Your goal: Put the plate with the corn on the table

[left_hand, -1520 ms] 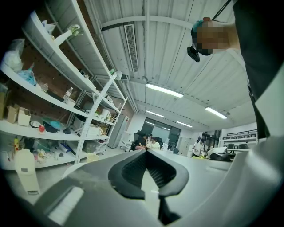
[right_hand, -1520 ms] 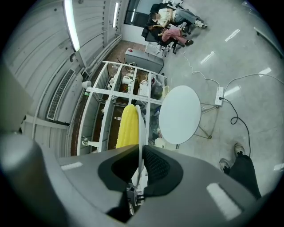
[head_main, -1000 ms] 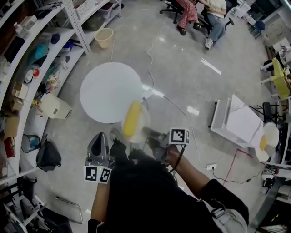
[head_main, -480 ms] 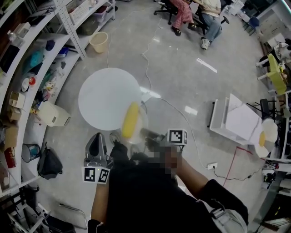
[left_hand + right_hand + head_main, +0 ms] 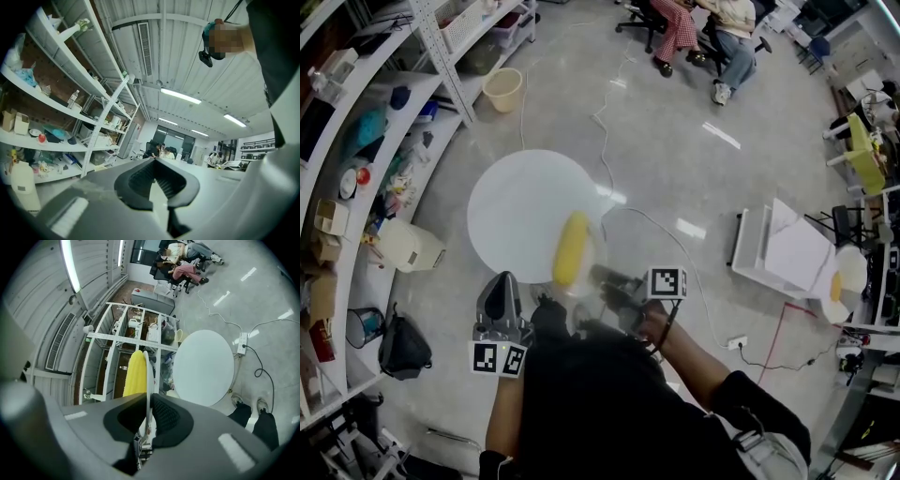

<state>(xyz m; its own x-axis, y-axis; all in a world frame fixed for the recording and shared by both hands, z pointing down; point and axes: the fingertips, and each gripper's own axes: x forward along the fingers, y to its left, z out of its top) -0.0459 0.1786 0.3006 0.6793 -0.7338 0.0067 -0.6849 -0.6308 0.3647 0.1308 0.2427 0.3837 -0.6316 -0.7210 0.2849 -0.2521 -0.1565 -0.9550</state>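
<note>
The plate (image 5: 592,270) is pinched by the right gripper (image 5: 602,276); the left gripper (image 5: 502,281) is held ajar. The corn (image 5: 572,247) could be spilled by tilt.

Readable text: none in any view.
Left hand-held gripper (image 5: 502,281), marker cube (image 5: 500,358): black-and-white square patterns only, with no letters or digits.
Right hand-held gripper (image 5: 598,275), marker cube (image 5: 667,282): one black-and-white square pattern, with no letters or digits.
Cartons on the shelf (image 5: 331,217): any print is too small to read.
White canister on the floor (image 5: 405,246): no label can be made out.
</note>
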